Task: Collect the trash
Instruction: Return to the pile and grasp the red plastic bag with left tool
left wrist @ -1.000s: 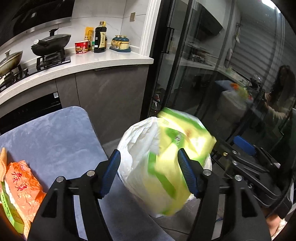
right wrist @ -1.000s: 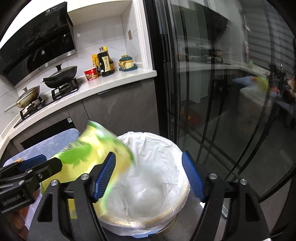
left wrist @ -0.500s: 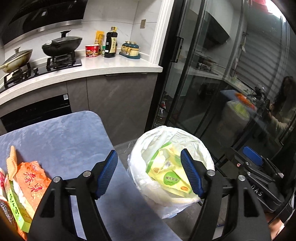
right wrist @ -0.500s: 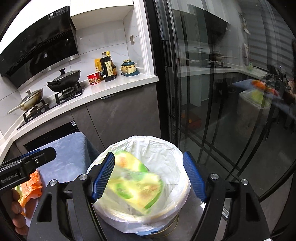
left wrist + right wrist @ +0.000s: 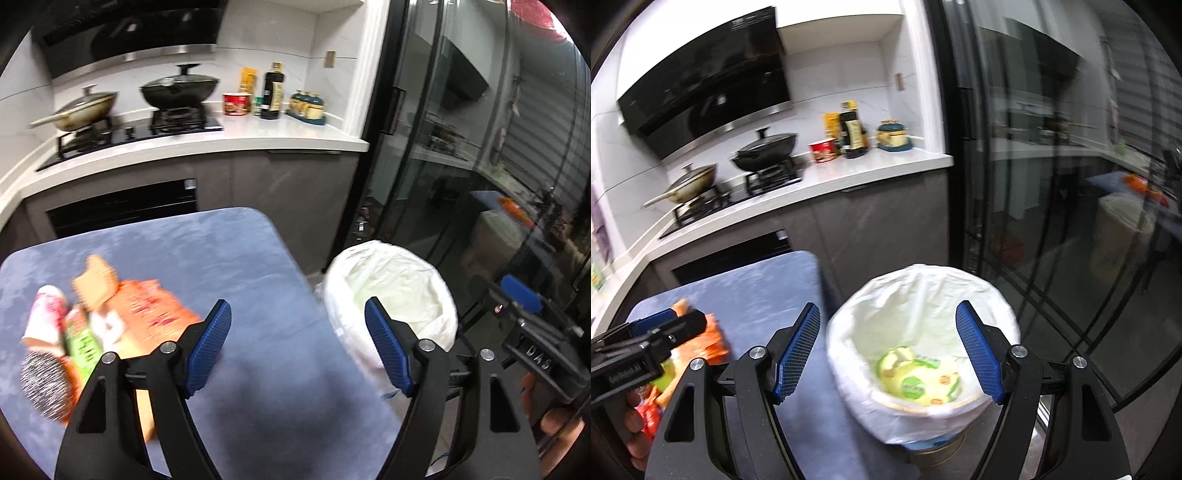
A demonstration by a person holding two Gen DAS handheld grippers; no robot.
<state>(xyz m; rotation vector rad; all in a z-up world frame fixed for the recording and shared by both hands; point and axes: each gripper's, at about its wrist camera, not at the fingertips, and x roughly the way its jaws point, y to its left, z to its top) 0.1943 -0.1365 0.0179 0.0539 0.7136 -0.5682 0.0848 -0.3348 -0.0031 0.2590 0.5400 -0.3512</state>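
Observation:
A white-lined trash bin [image 5: 846,339] [image 5: 436,295] stands on the floor beside the blue table [image 5: 207,254]. A yellow-green snack bag [image 5: 916,380] lies inside the bin. Several wrappers sit at the table's left: an orange packet [image 5: 151,314], a green one [image 5: 83,347] and a silvery scrubber-like ball [image 5: 42,380]. My left gripper [image 5: 297,350] hangs over the table's right edge, its jaws opening with nothing between them. My right gripper [image 5: 886,354] is open above the bin, empty. The left gripper [image 5: 646,339] also shows in the right wrist view, over the wrappers [image 5: 709,336].
A white kitchen counter [image 5: 258,136] runs behind with two pans on a hob, a red cup, bottles and jars. Dark glass sliding doors [image 5: 461,147] stand right of the bin. A hand [image 5: 554,439] holds the right gripper at the lower right.
The yellow-green bag left my left gripper and dropped into the bin. Both grippers drew back, the left one swinging left toward the table and its wrappers.

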